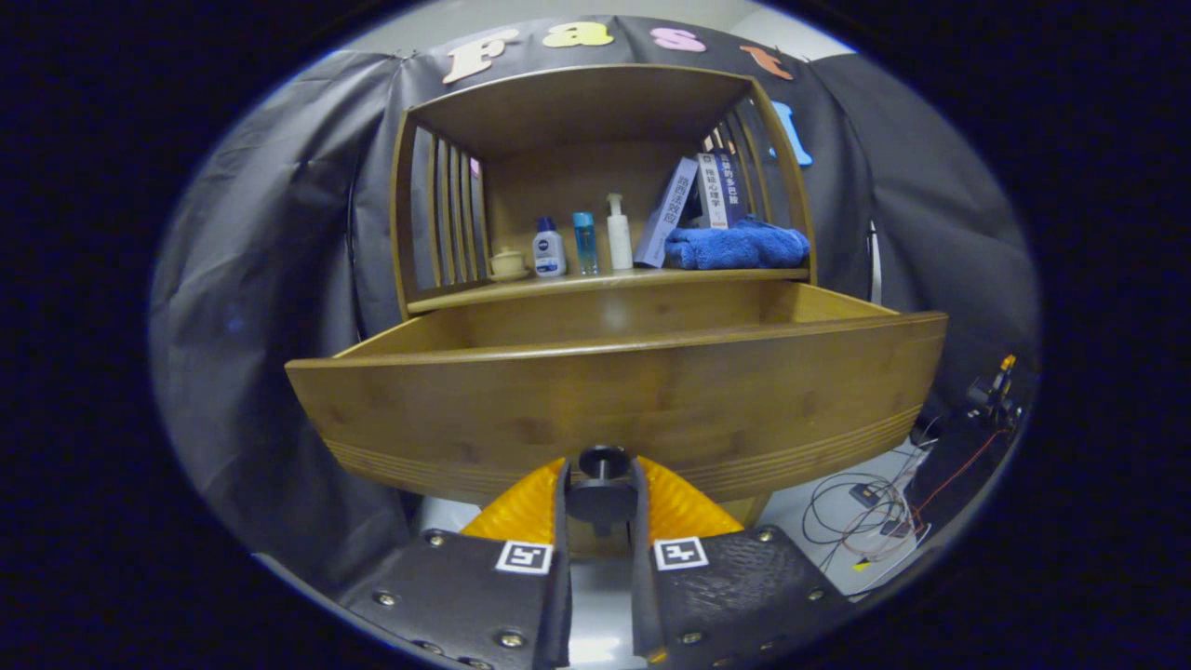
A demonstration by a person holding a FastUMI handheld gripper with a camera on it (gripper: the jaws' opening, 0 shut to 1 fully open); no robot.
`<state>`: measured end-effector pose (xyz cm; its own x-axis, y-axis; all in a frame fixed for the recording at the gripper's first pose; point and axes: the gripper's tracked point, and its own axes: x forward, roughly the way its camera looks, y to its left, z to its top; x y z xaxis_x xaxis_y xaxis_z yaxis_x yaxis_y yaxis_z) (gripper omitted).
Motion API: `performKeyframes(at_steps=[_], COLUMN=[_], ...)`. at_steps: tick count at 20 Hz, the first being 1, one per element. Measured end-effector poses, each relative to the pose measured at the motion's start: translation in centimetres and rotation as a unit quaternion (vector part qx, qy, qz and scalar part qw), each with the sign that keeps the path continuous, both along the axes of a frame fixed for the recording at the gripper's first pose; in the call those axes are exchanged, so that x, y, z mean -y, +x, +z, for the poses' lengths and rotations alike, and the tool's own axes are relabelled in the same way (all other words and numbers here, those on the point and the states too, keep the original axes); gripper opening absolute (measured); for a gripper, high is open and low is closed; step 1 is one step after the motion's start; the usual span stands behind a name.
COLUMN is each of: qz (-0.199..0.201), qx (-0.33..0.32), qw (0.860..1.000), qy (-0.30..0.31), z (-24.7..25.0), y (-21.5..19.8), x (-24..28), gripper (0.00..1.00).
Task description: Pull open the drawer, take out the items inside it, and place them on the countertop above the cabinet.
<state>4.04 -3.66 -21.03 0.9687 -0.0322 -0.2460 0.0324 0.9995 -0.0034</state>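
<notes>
At the drawer (614, 391) front's lower middle, the gripper (602, 484) is clenching the knob (602, 462), drawer standing well out beneath the countertop (605, 282). Advice: be pulling straight back, level, keeping both fingers (530, 507) seated.

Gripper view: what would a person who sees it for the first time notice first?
First, the wide wooden drawer, pulled out toward the camera, with the tongs closed on its dark round knob; both orange fingers press on it. Next, the shelf above the drawer, where a blue towel lies beside leaning books and small bottles stand to their left.
</notes>
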Motion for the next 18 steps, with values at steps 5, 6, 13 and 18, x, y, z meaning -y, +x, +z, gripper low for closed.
performKeyframes(at_steps=[5, 6, 13, 18], qz=[0.046, 0.042, 0.051, 0.033], qx=[0.032, 0.040, 0.040, -0.084], qw=[0.998, 0.997, 0.993, 0.993], qy=[-0.030, -0.043, -0.098, -0.078], z=[4.9, 6.2, 10.1, 8.0], y=[-0.2, 0.0, 3.1, 9.9], x=[-2.7, -2.9, -5.0, -3.7], gripper=[0.66, 0.77, 0.98, 0.98])
